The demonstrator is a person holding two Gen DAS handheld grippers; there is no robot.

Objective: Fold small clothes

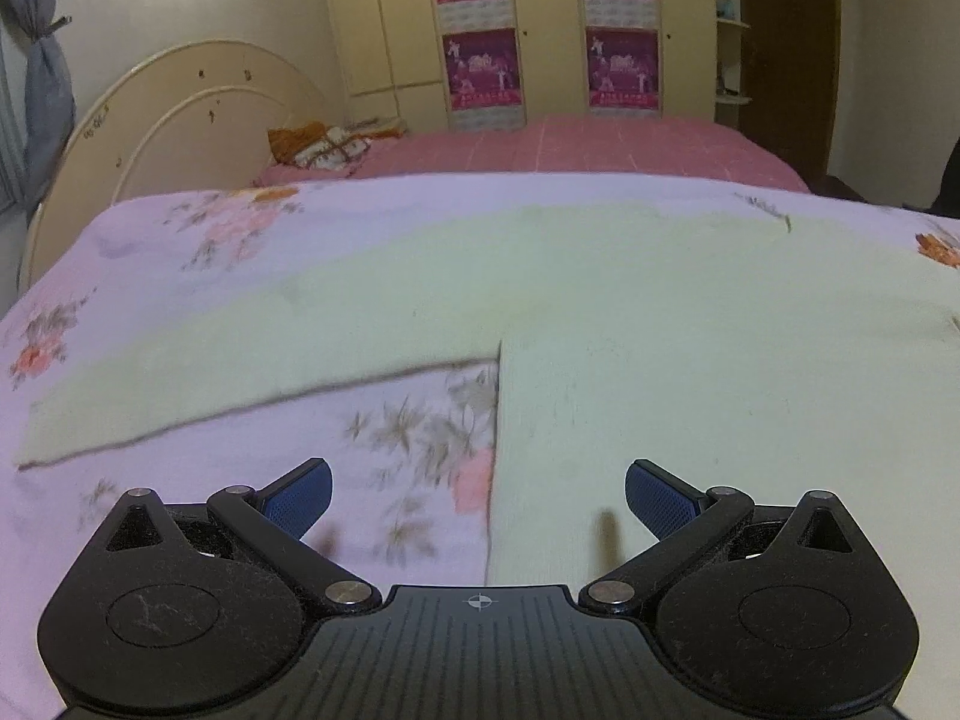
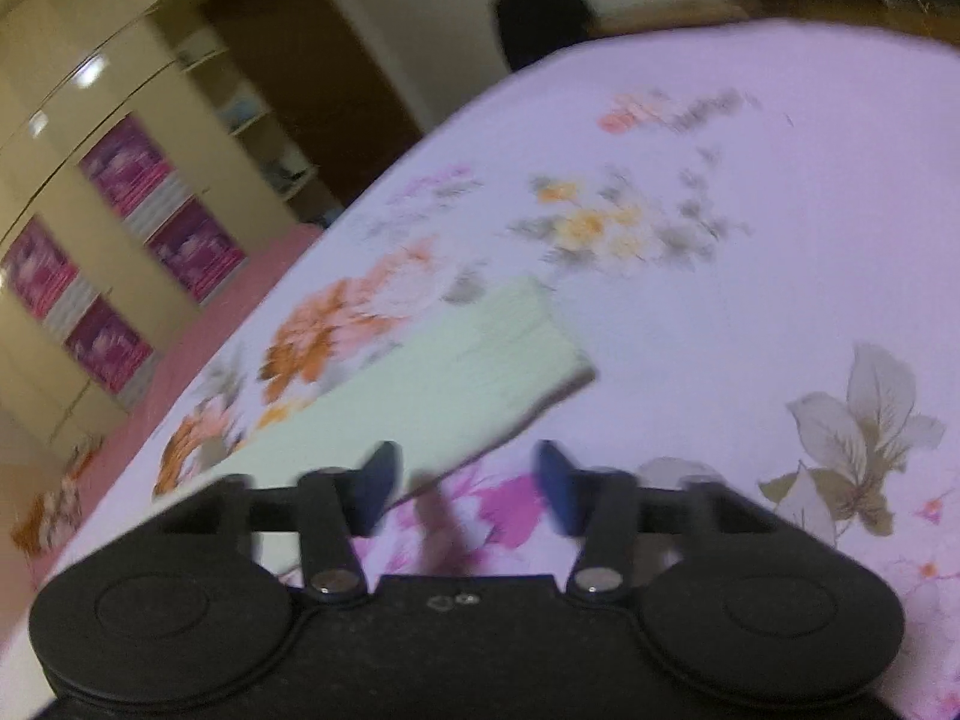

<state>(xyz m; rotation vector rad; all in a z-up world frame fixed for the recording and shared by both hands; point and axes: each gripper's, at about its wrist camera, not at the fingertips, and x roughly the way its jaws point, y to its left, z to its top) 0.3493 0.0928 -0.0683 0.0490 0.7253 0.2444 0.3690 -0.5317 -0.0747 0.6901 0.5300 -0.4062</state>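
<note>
A pale green knit garment (image 1: pixel 540 300) lies flat on the floral lilac sheet (image 1: pixel 150 252), its sleeve stretching to the left and its body reaching down to the right. My left gripper (image 1: pixel 478 495) is open and empty, hovering just above the garment's left body edge. In the right wrist view the garment's other sleeve end (image 2: pixel 456 372) lies on the sheet (image 2: pixel 750 300). My right gripper (image 2: pixel 468 489) is open and empty, just in front of that sleeve's near edge. The right view is blurred.
A pink bed (image 1: pixel 570 141) with a cream headboard (image 1: pixel 180 108) and a patterned pillow (image 1: pixel 327 144) stands behind. Cream wardrobes with magenta panels (image 1: pixel 486 66) line the back wall. A dark shape (image 2: pixel 540 18) stands beyond the sheet's far edge.
</note>
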